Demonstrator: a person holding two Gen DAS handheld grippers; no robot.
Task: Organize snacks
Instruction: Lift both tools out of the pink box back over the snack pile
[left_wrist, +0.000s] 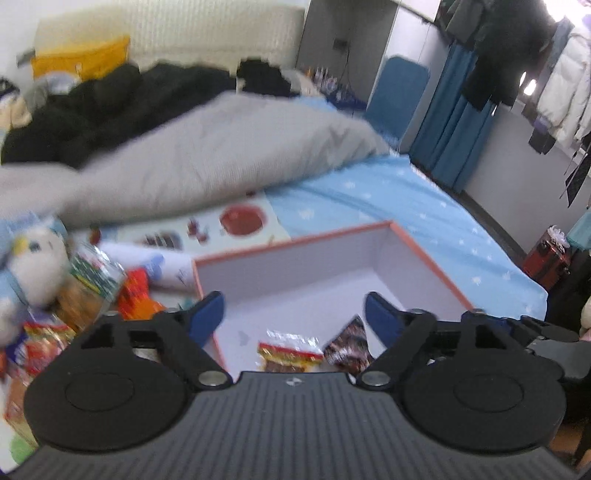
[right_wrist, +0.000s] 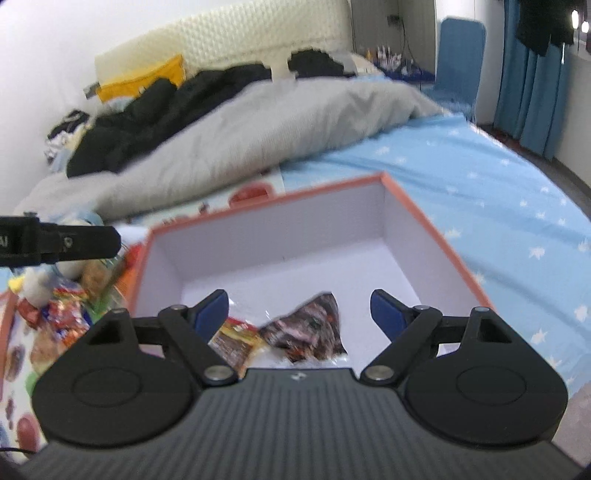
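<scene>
An open box (left_wrist: 424, 254) with an orange rim and white inside lies on the bed; it also shows in the right wrist view (right_wrist: 417, 210). Two snack packets lie in its near part: a red-and-yellow one (left_wrist: 290, 350) (right_wrist: 234, 341) and a dark one (left_wrist: 351, 345) (right_wrist: 310, 326). My left gripper (left_wrist: 295, 312) is open and empty above the box's near left edge. My right gripper (right_wrist: 299, 308) is open and empty over the two packets. A pile of loose snack packets (left_wrist: 92, 295) (right_wrist: 66, 314) lies left of the box.
A grey duvet (left_wrist: 207, 158) and black clothes (left_wrist: 110, 103) cover the back of the bed. A white plush toy (left_wrist: 37, 258) sits by the snack pile. The blue star-print sheet (right_wrist: 498, 192) lies right of the box. The left gripper's body (right_wrist: 55, 242) shows at the left.
</scene>
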